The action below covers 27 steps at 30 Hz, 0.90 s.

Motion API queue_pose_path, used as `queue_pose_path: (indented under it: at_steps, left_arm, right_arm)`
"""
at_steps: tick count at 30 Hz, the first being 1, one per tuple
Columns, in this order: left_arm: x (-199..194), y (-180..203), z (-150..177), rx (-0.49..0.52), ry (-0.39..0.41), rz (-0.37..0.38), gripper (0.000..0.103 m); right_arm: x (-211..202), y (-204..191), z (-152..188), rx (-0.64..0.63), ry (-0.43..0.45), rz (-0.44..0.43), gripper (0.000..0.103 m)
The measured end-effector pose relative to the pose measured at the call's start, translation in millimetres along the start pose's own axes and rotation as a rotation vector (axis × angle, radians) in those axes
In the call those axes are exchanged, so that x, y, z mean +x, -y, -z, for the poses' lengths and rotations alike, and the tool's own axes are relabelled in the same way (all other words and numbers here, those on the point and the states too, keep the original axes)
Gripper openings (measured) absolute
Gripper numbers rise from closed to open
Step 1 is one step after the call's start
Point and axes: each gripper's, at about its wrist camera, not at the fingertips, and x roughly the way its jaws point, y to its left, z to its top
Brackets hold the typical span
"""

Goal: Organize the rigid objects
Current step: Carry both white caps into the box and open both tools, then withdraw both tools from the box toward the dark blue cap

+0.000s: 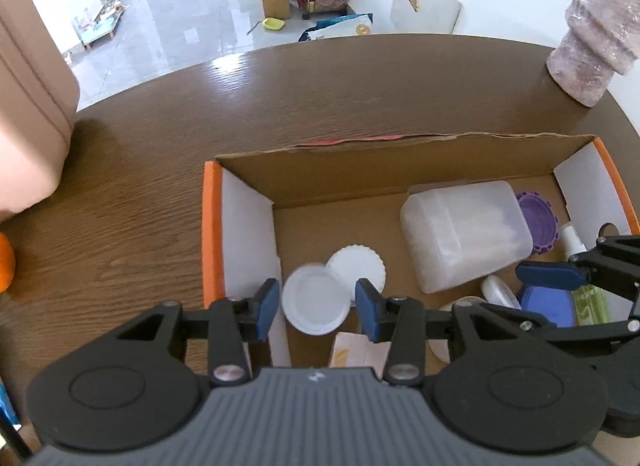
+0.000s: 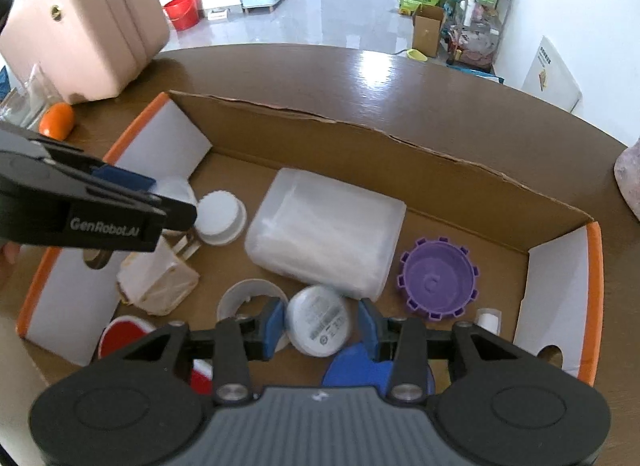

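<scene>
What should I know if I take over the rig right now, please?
Left gripper: astride a white lid inside the cardboard box; grip unclear.
Right gripper: astride a white labelled jar in the box; grip unclear.
Done: clear container, purple cap and blue lid lie in the box.
Left: settle both pieces; perhaps the orange item outside.

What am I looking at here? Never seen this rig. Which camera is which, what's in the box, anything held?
No robot: a person holds one two-finger tool in each hand, each with a fisheye camera looking along its fingers.

Left view: the left tool hangs over a white round lid, jaws apart either side of it.

Right view: the right tool straddles a white labelled jar; whether either is gripped I can't tell.

Both are in a cardboard box on a brown table, with a translucent container and a purple cap.
</scene>
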Motion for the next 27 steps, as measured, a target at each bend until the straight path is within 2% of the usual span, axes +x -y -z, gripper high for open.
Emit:
queue_pose_path:
  at_steps: [4,13,19,27]
  left_arm:
    - [-6,-1,1,0.001,0.009,0.001,0.053]
    - [-42,-3,24,-0.027,0.016,0.034,0.059]
    - [-84,-1,57,-0.032,0.034,0.060,0.059]
    - [-141,13,114,0.000,0.096,0.088,0.061]
  right_arm:
    - [-5,1,0,0.006,0.012,-0.005,0.046]
    - [-50,-3,12,0.006,0.041,0.016,0.050]
    - [-91,-7,41,0.013,0.066,0.033,0.051]
    - [-146,-12,99,0.036,0.101,0.049,0.053]
